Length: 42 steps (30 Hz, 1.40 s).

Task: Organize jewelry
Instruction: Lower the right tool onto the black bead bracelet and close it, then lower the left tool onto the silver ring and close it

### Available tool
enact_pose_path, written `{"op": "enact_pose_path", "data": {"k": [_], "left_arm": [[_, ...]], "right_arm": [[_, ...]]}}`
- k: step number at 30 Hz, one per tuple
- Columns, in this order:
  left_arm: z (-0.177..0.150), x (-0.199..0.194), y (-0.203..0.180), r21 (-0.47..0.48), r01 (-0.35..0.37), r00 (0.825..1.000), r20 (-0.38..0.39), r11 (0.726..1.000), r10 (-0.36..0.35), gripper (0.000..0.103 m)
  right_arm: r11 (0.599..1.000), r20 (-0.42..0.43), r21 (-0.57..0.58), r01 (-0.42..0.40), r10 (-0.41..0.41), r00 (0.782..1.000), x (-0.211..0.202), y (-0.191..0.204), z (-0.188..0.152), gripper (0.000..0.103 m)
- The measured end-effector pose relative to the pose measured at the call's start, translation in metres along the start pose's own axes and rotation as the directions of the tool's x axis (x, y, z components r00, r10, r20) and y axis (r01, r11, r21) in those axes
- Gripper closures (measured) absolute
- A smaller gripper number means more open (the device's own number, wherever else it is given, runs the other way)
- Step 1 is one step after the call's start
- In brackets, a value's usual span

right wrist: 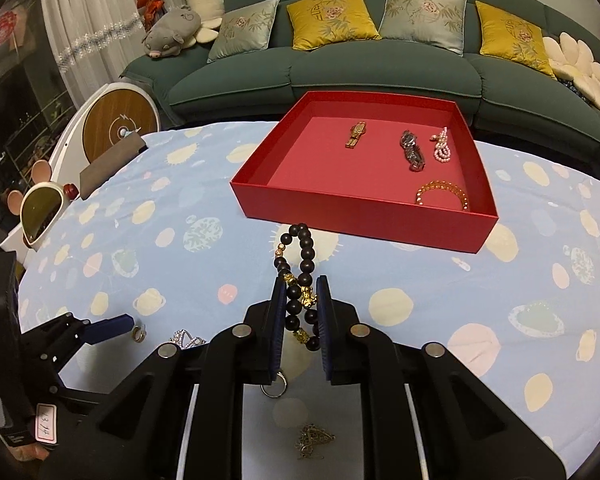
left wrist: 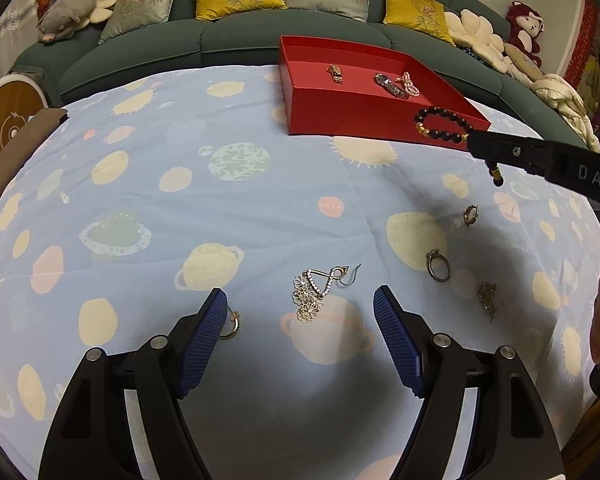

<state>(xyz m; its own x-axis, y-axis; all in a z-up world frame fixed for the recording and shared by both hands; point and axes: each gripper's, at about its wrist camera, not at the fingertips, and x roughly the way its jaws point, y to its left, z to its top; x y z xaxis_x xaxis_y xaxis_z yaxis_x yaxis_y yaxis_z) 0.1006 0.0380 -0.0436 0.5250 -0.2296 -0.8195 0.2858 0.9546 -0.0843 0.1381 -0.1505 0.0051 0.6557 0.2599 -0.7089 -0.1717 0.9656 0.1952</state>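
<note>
Letters "DAS" mark the right gripper [left wrist: 476, 142] pinching the dark bead bracelet [right wrist: 296, 280]; left gripper [left wrist: 300, 316] jaws spread.

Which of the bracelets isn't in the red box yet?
The dark beaded bracelet with gold charms: it hangs clamped in the right gripper, short of the red box. The amber bead bracelet and pink pearl one already lie inside.
</note>
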Motion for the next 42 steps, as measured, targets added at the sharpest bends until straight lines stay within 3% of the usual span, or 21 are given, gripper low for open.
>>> {"op": "enact_pose_path", "data": {"k": [6, 11, 17, 22, 26, 29, 33, 42], "left_arm": [[0.005, 0.000, -0.013, 0.021, 0.014, 1.000, 0.021, 1.000, -0.014, 0.030], [0.009, -0.003, -0.042, 0.059, 0.070, 0.997, 0.037, 0.996, -0.072, 0.030], [0.013, 0.016, -0.077, 0.076, 0.130, 0.991, -0.002, 0.989, -0.130, 0.031], [0.014, 0.034, -0.091, 0.098, 0.091, 0.996, -0.015, 0.991, -0.089, 0.042], [0.015, 0.038, -0.096, 0.118, 0.034, 0.999, 0.020, 0.992, -0.036, 0.052], [0.014, 0.039, -0.100, 0.143, -0.004, 0.999, 0.047, 0.990, -0.002, 0.066], [0.013, 0.038, -0.102, 0.158, -0.003, 0.998, 0.057, 0.987, -0.006, 0.085], [0.009, 0.034, -0.102, 0.171, 0.018, 0.999, 0.036, 0.985, -0.024, 0.086]], "right_arm": [[0.998, 0.026, 0.054, 0.021, -0.023, 0.999, -0.016, -0.025, 0.001, 0.089], [0.996, 0.029, 0.079, 0.037, -0.039, 0.999, -0.024, -0.040, -0.005, 0.089], [0.995, 0.025, 0.091, 0.048, -0.050, 0.998, -0.033, -0.052, -0.013, 0.089], [0.994, 0.025, 0.096, 0.050, -0.053, 0.998, -0.041, -0.060, -0.020, 0.089], [0.994, 0.027, 0.100, 0.048, -0.051, 0.998, -0.046, -0.065, -0.023, 0.089], [0.994, 0.033, 0.101, 0.048, -0.052, 0.998, -0.050, -0.067, -0.025, 0.089], [0.993, 0.041, 0.103, 0.049, -0.053, 0.998, -0.056, -0.070, -0.026, 0.089], [0.993, 0.057, 0.111, 0.047, -0.054, 0.997, -0.063, -0.072, -0.027, 0.089]]}}
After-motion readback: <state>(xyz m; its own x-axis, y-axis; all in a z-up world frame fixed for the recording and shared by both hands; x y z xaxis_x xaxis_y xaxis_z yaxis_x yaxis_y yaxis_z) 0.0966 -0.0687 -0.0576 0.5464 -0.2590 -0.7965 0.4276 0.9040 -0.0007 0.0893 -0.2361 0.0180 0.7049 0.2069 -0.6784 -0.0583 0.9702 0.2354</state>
